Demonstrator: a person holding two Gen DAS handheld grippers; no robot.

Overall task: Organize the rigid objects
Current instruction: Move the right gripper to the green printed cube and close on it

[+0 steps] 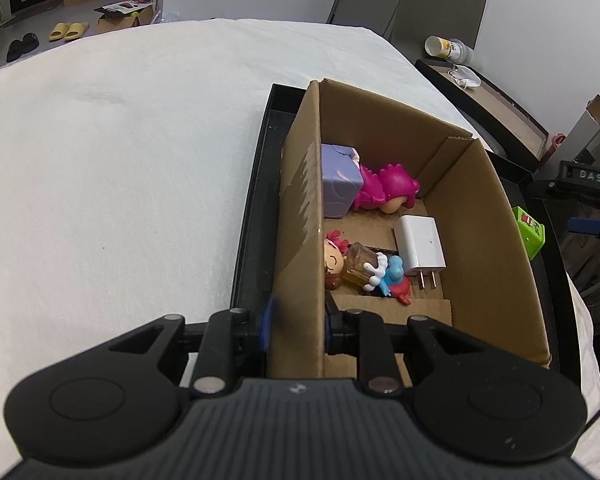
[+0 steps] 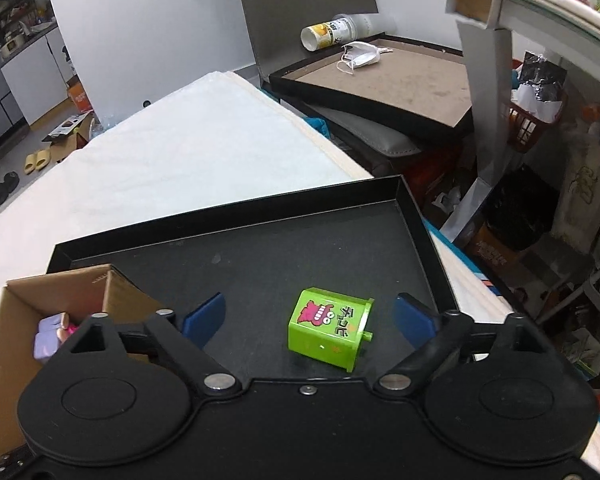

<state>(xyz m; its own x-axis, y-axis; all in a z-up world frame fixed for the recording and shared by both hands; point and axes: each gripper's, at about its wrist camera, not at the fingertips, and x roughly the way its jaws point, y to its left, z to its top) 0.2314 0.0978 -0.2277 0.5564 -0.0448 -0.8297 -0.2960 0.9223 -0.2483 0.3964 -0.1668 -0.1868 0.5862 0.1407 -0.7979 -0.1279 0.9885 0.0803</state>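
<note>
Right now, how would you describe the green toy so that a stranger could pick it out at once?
Find the black tray on the white cloth. On its bare floor, right of the cardboard box, the green block lies alone between the open right gripper's blue pads. It is the only lime-green thing, with a pink cartoon mouth and black lettering.

We see a tabletop (image 1: pixel 120 168) covered by a white cloth, and on it a shallow black tray (image 2: pixel 236 222) lies near its right edge. In the tray stand a cardboard box (image 1: pixel 496 216) and, beside it, a green toy box (image 2: pixel 328 334).
</note>
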